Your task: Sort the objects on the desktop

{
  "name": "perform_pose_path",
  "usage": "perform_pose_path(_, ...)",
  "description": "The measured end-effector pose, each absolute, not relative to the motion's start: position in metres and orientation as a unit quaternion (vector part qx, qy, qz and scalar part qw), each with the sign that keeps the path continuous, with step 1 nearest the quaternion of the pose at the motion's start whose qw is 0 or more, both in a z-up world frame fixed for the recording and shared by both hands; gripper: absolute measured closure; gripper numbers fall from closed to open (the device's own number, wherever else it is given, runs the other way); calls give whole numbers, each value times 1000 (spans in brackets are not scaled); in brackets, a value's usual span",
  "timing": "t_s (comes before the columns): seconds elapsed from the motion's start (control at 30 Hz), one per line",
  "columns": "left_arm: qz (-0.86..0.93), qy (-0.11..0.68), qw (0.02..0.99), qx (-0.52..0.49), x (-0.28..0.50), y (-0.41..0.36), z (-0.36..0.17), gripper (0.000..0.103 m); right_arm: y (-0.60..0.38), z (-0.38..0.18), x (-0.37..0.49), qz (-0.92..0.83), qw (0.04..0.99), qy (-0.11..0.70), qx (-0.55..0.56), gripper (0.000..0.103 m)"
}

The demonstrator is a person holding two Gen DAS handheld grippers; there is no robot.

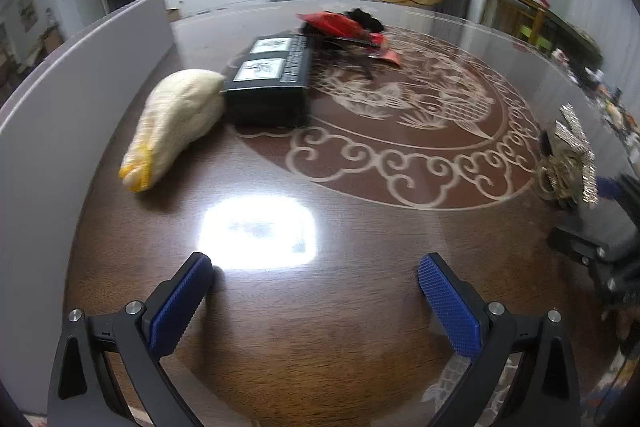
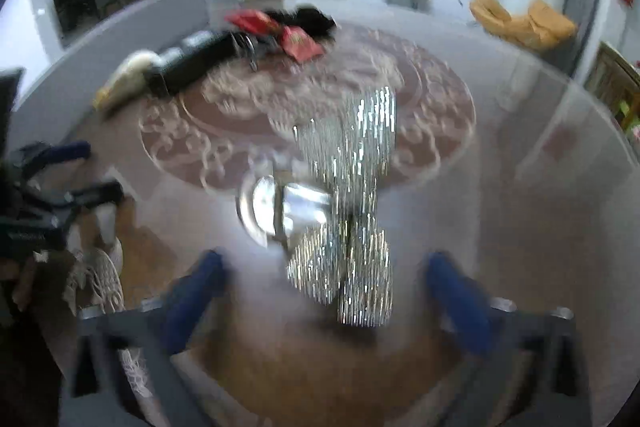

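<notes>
My left gripper (image 1: 316, 279) is open and empty above the dark wooden table (image 1: 304, 307). Ahead lie a cream and yellow plush toy (image 1: 176, 129), a black box (image 1: 272, 79) with two pictures on its lid, and a red packet pile (image 1: 344, 27). A glittery silver ornament (image 1: 572, 155) stands at the right edge. In the blurred right wrist view my right gripper (image 2: 324, 279) is open, with the glittery ornament (image 2: 348, 211) between and just ahead of its blue fingers (image 2: 456, 291); contact cannot be told.
A grey panel (image 1: 80, 67) borders the table's left side. The table carries a round ornate inlay (image 1: 400, 115). The plush toy (image 2: 124, 79), black box (image 2: 192, 59) and red packets (image 2: 280, 31) show far left in the right wrist view. The left gripper (image 2: 72, 179) shows at its left edge.
</notes>
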State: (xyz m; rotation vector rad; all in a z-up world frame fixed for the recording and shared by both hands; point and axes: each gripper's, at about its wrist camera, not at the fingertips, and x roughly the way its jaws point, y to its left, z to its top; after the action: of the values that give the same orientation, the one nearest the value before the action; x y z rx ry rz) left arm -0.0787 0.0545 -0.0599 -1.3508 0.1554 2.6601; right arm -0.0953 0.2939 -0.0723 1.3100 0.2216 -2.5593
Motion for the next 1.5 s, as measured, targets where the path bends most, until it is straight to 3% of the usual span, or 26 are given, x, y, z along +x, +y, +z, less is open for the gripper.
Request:
perform_pose_path(0.13,907,59,22,-416,-82,41,-49,0,292,-74,-91,-881,128,80,449,0)
perform_pose_path(0.3,895,6,6,-445,-117,18,-56,0,294,-74,-94,-880,130,73,452,0)
perform_pose_path(0.43,890,35,-8,-455,-153,17,-58,0,294,-72,-94,-880,130,73,452,0)
perform_pose_path(0.7,869,19,34,-494,-220,4,-62,0,294,-73,-94,-880,129,73,452,0)
perform_pose_path(0.77,877,26,47,-478,-219,7,-59,20,294,-73,-94,-880,129,73,452,0)
perform_pose_path(0.83,888,30,60,-455,-209,9,-54,80,294,-73,-94,-880,129,73,452,0)
perform_pose_path(0.93,890,14,74,-450,-194,8,-54,94,293,-73,-94,-880,129,73,452,0)
perform_pose_path(1.2,888,3,105,-448,-131,14,-41,91,293,-73,-94,-880,129,73,452,0)
perform_pose_path(1.27,896,-18,91,-434,-138,4,-23,75,293,-73,-94,-880,129,73,452,0)
perform_pose_path(1.3,900,-34,85,-427,-147,0,-14,48,293,-73,-95,-880,129,73,452,0)
perform_pose_path(1.37,901,-62,86,-421,-174,0,-1,11,293,-73,-95,-880,128,73,452,0)
perform_pose_path(1.5,894,-17,106,-435,-213,30,-4,11,294,-73,-94,-880,129,73,452,0)
